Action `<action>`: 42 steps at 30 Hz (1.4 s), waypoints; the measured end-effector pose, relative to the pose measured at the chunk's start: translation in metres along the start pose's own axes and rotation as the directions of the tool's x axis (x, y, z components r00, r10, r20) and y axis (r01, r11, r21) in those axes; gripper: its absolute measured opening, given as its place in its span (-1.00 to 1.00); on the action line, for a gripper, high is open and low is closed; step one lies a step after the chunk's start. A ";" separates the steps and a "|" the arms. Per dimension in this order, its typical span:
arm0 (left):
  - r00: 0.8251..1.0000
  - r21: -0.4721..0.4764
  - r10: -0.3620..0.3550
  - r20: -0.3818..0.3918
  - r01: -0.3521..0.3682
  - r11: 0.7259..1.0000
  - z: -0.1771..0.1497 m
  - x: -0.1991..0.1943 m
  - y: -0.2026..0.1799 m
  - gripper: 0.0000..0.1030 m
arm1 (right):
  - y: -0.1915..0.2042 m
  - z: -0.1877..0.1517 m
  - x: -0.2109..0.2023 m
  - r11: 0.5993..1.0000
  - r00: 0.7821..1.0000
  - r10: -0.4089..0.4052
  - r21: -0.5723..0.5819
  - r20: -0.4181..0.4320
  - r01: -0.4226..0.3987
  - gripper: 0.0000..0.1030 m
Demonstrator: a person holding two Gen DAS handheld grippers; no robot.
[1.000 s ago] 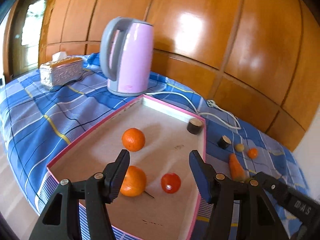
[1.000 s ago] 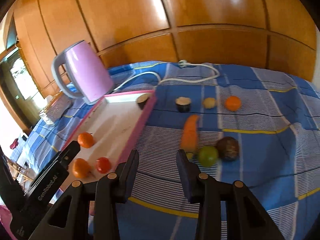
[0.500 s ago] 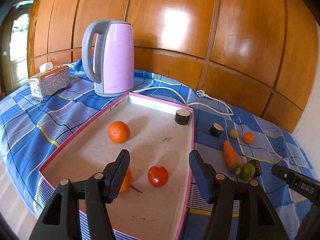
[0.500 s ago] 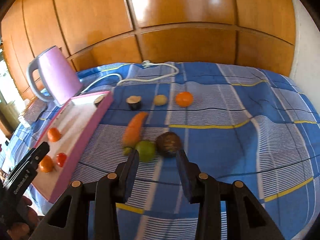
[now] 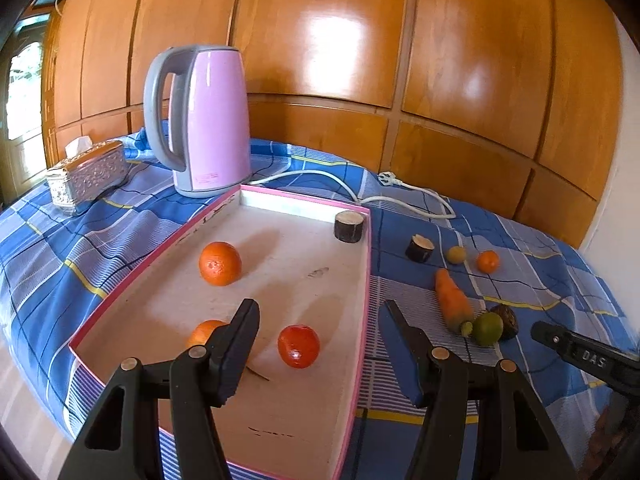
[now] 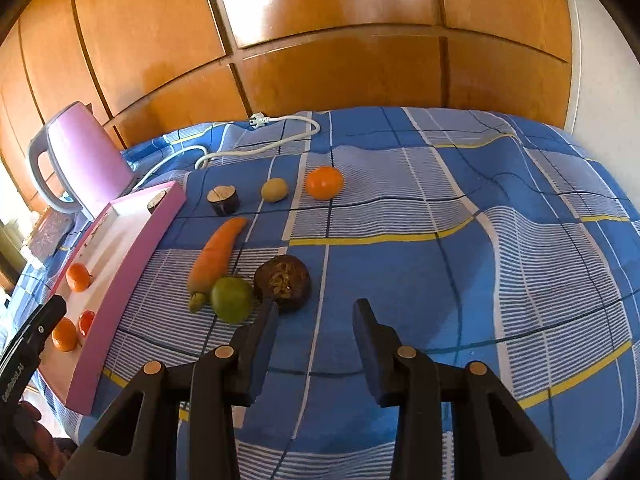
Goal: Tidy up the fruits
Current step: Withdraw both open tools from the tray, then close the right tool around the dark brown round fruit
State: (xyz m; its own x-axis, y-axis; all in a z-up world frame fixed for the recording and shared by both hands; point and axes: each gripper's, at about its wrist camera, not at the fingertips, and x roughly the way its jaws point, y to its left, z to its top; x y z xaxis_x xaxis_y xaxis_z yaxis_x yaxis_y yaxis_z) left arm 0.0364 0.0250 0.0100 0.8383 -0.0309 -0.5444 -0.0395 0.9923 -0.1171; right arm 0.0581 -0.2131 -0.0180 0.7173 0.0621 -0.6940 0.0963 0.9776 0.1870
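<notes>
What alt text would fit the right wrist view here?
The open right gripper hovers over a blue plaid cloth, just short of a brown fruit, a green fruit and a carrot. To the left, a pink-rimmed tray holds more fruit beside a pink kettle.

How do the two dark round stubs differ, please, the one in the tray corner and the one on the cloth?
The stub in the tray stands in the pink tray's far corner against the wall; the stub on the cloth sits on the blue checked cloth just outside. The tray stub looks slightly larger. The cloth stub's pale top shows a crack, clear in the right wrist view. Both are dark-skinned, pale-topped short cylinders.
</notes>
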 end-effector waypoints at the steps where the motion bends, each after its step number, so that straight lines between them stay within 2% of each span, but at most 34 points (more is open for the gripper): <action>1: 1.000 0.006 -0.003 0.000 0.003 1.000 0.000 0.000 -0.001 0.21 | 0.001 0.000 0.002 1.000 1.000 0.004 -0.004 -0.001 -0.004 -0.24; 19: 0.998 0.044 -0.050 -0.035 0.052 0.998 -0.006 0.006 -0.015 0.21 | 0.023 0.009 0.042 0.994 1.000 0.002 -0.112 -0.005 -0.003 -0.24; 24: 0.997 0.043 -0.060 -0.044 0.062 0.997 -0.008 0.008 -0.018 0.21 | 0.022 0.011 0.051 0.995 0.999 0.024 -0.099 -0.030 -0.027 -0.21; 30: 0.993 0.066 -0.101 -0.068 0.106 0.992 -0.010 0.009 -0.024 0.21 | 0.010 0.012 0.050 0.999 1.000 0.000 -0.035 -0.018 0.000 -0.23; 35: 0.986 0.088 -0.140 -0.095 0.148 0.985 -0.012 0.012 -0.031 0.04 | -0.011 0.014 0.046 0.997 0.999 -0.043 0.059 -0.017 0.044 -0.23; 39: 0.982 0.106 -0.154 -0.106 0.165 0.981 -0.014 0.013 -0.035 -0.18 | -0.013 0.015 0.045 0.996 0.998 -0.059 0.061 -0.017 0.060 -0.23; 42: 0.979 0.119 -0.169 -0.110 0.181 0.976 -0.013 0.013 -0.039 -0.19 | -0.013 0.015 0.045 0.996 0.998 -0.059 0.059 -0.017 0.060 -0.22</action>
State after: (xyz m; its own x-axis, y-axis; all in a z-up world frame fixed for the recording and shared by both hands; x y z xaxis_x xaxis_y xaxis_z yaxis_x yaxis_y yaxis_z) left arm 0.0417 -0.0160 -0.0036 0.7677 -0.2109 -0.6051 0.1782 0.9773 -0.1145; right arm 0.0997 -0.2258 -0.0414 0.6987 0.0077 -0.7154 0.1794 0.9661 0.1855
